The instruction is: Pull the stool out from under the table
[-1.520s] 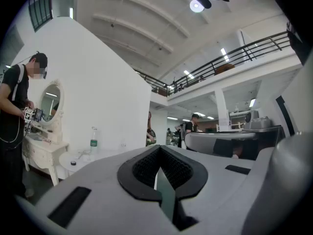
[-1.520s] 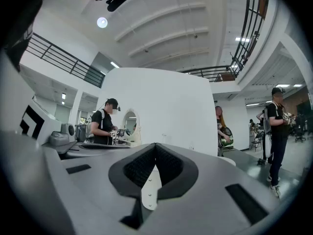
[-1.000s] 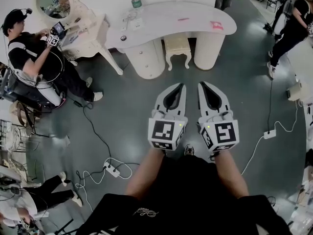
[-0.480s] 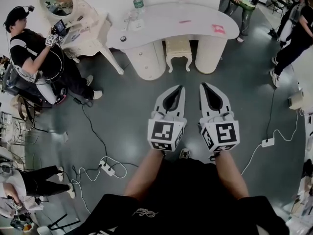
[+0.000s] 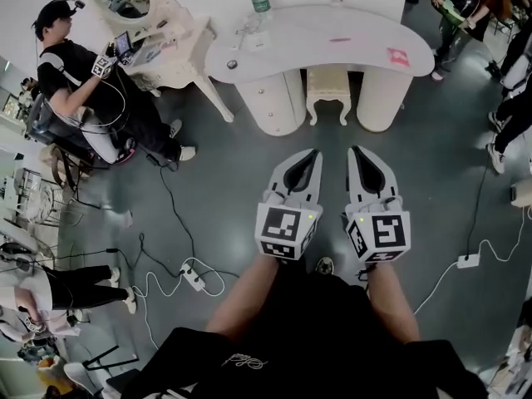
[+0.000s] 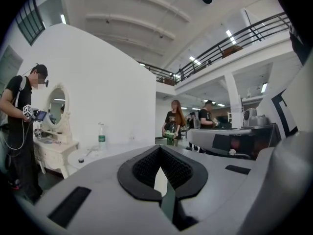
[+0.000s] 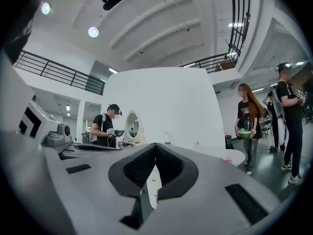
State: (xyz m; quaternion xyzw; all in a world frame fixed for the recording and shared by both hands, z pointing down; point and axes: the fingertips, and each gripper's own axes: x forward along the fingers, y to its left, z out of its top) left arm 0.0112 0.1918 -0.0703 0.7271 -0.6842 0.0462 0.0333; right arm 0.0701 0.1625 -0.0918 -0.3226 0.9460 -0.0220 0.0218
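Currently | stool: still tucked under table, far centre, untouched | left gripper and right gripper: both pressed together, empty, well short of it | change: stool drifted rightward in head view, approach under way; pull not begun.

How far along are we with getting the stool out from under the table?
Nothing is done yet: the stool sits tucked under the table between its two pedestals. In hand: the left gripper and right gripper, both shut and empty, point toward it from across the floor. Left: reach the stool, grip it and pull it clear.
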